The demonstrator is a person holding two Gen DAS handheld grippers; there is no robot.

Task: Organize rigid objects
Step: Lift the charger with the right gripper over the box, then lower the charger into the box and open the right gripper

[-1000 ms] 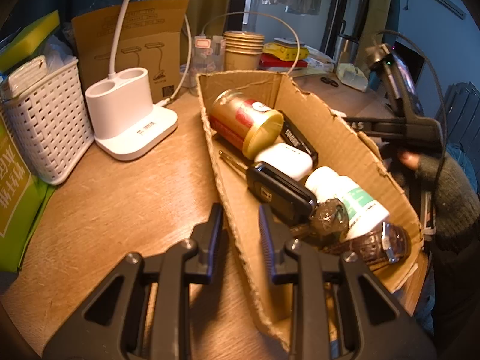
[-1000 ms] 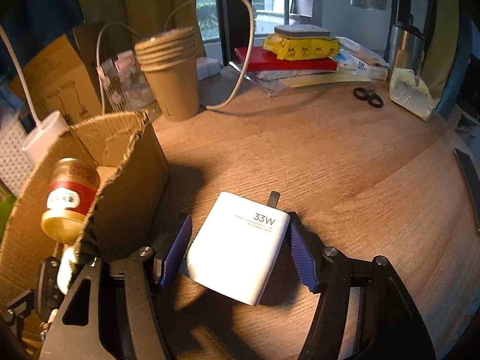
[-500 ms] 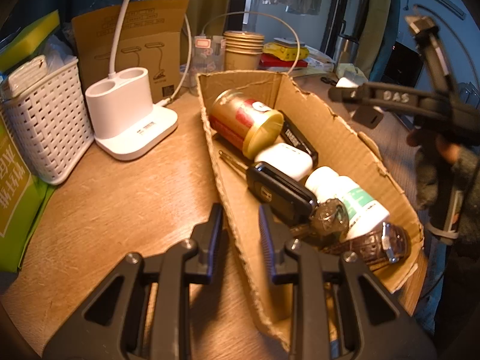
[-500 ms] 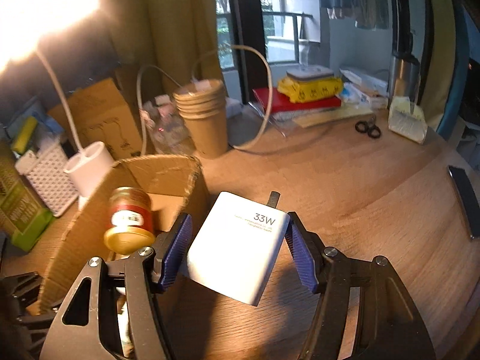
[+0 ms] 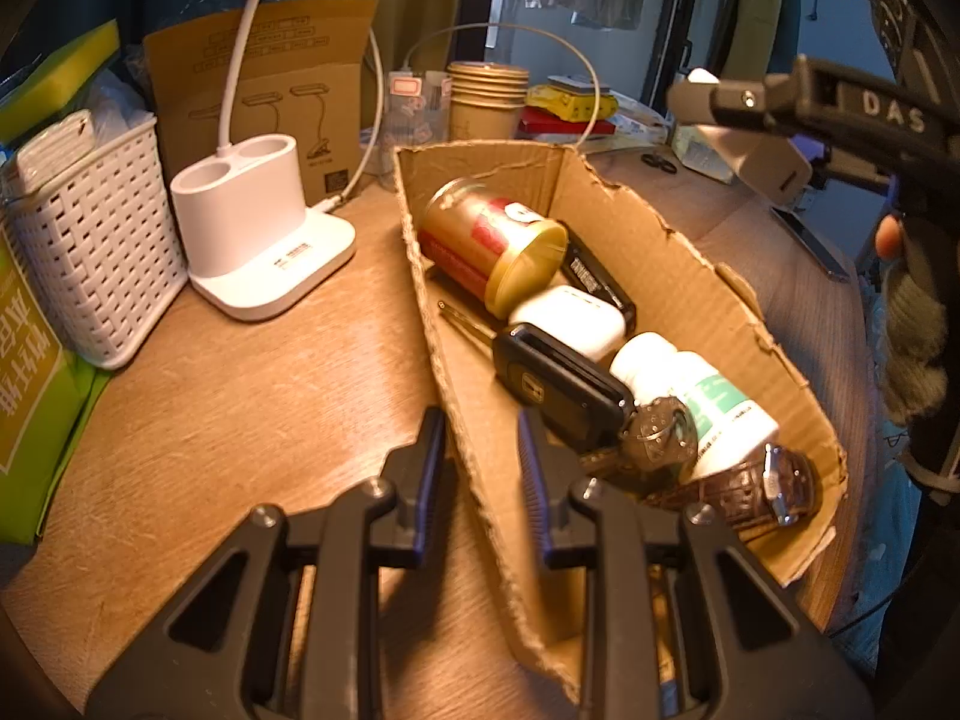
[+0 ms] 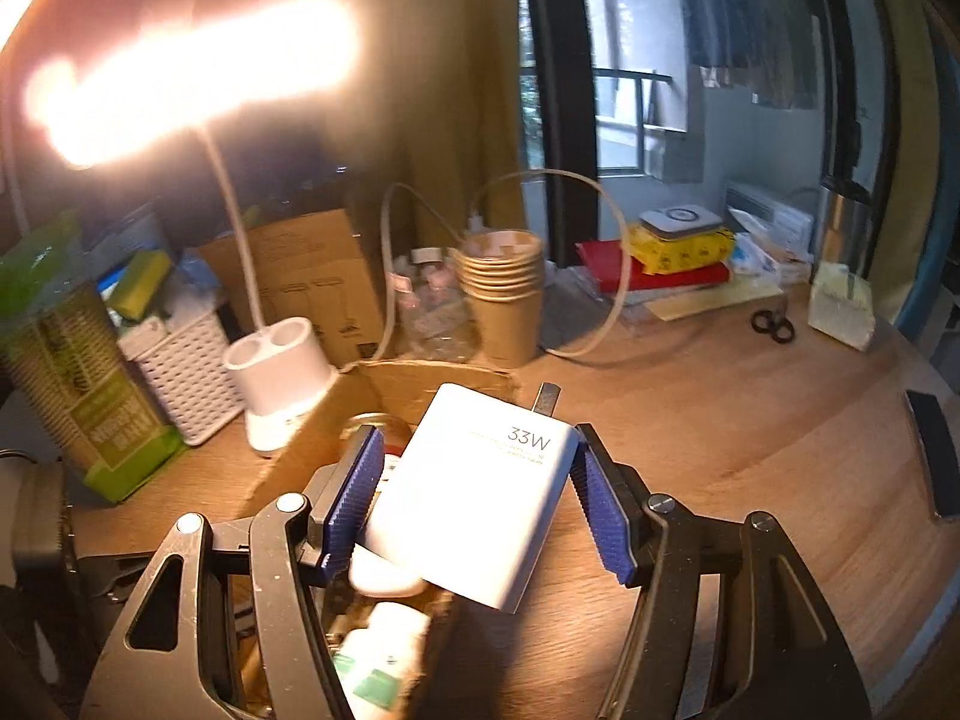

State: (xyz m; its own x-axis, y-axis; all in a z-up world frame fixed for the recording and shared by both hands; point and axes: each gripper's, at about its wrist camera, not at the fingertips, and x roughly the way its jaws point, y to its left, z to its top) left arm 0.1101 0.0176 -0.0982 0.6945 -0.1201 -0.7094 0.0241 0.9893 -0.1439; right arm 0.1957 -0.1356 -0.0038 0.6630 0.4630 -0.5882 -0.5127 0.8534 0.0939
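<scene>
left wrist: low, close, faces along cardboard box [image 5: 606, 228] | right wrist: above, looks down over desk [image 6: 750, 420] | shared: box, lamp base [image 5: 240, 204]

The worktop [image 5: 252, 396] is wood-grain, smooth with a soft sheen. The cardboard box [image 5: 678, 276] is matt brown corrugated board, its torn edges rough. Inside it, the jar [image 5: 492, 240] has a glossy gold lid, the car key [image 5: 558, 384] is smooth black plastic, and the pill bottle [image 5: 702, 402] is white plastic with a paper label. The charger [image 6: 474, 492] is smooth white plastic. The right tongs [image 6: 477, 504] carry ribbed blue pads [image 6: 354, 492] on matt black plastic. Far left, the basket [image 5: 90, 258] is woven-pattern white plastic.
</scene>
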